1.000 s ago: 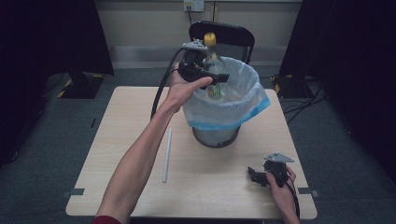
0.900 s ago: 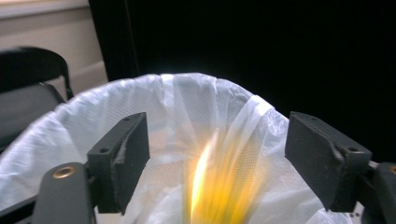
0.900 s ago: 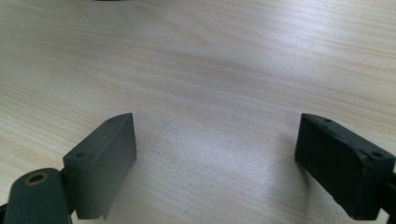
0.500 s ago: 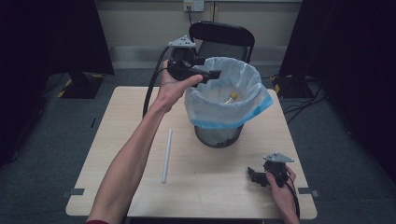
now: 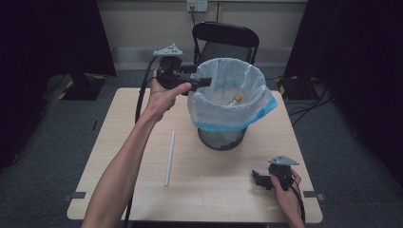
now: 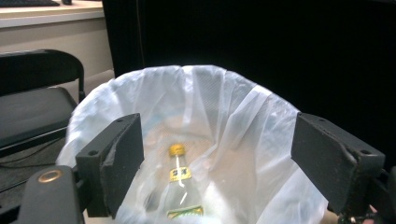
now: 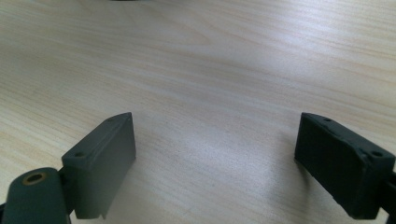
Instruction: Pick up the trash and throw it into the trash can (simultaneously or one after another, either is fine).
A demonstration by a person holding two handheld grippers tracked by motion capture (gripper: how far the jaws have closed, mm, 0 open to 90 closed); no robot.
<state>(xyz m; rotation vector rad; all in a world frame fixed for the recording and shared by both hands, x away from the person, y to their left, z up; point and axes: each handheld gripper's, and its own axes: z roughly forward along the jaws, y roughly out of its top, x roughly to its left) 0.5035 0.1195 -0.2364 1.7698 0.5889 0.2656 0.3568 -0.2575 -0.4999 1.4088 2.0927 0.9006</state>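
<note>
No readable text anywhere, bottle [image 6: 180, 189] lying in the white-lined bin [image 6: 261, 140] at 6 o'clock of the left gripper view carries a yellow-and-white label, its print too blurred to make out

The lower body of the clear glass bottle with yellow cap [image 6: 180, 179] is cut off by the bottom edge, and the white plastic liner bag [image 6: 233, 121] hides the black mesh bin's inside.
</note>
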